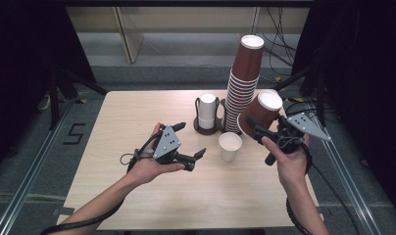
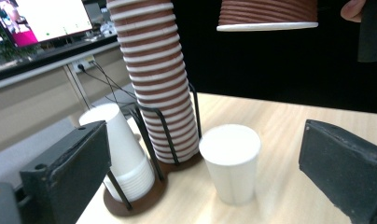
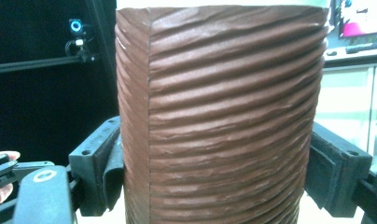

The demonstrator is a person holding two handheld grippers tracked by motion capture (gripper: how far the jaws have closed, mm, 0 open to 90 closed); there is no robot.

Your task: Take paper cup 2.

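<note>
In the high view, the right gripper [image 1: 257,128] carries a brown ribbed paper cup [image 1: 261,114] tilted in the air, just right of the tall stack of brown ribbed cups [image 1: 241,83] in its black wire rack, and above and to the right of the small white paper cup [image 1: 230,146] standing upright on the light wooden table [image 1: 137,196]; the left gripper [image 1: 190,140] hovers to the left of that white cup, jaws apart with nothing in them. In the left gripper view, its two black jaws frame the white cup [image 2: 231,161], which stands free just in front of the rack holding a short stack of white cups [image 2: 123,156]; the carried cup's rim [image 2: 267,17] hangs overhead. In the right gripper view, both pads are clamped on the brown cup's wall [image 3: 224,116], denting it slightly. My judgement: the brown cup is meant for the white one, so level it, centre it over the mouth, lower slowly, and steady the white cup with the left gripper.
</note>
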